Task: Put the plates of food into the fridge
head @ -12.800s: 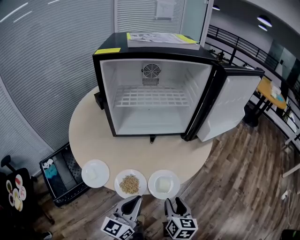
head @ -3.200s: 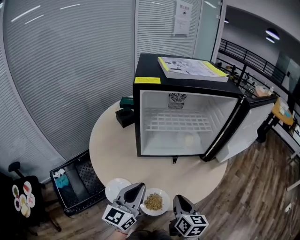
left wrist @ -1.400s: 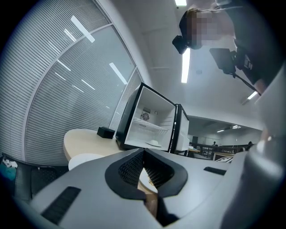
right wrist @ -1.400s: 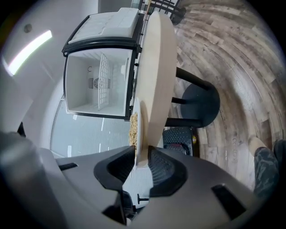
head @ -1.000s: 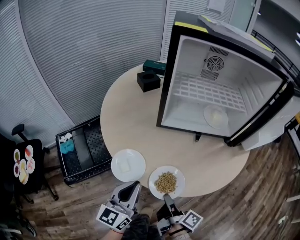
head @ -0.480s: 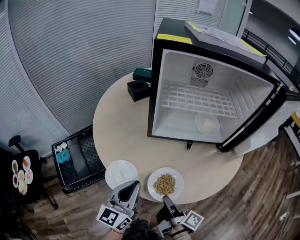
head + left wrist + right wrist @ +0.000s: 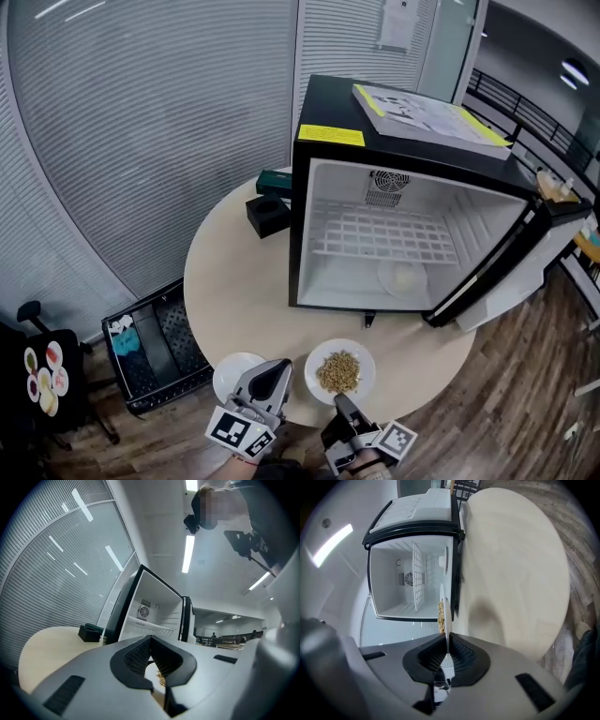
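While the right gripper (image 7: 339, 400) pinches the near rim of the grain plate (image 7: 339, 372) by the table's (image 7: 239, 272) six o'clock edge, the left gripper (image 7: 277, 367) sits shut, holding nothing, at its nine o'clock. The fridge (image 7: 328, 103) stands open at twelve o'clock.

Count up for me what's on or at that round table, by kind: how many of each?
Fridge: 1
Plates: 3 (plate inside it, plate of grain, plate at the left)
Small boxes: 2 (black box, green box)
Booklet on top of the fridge: 1
Total: 7
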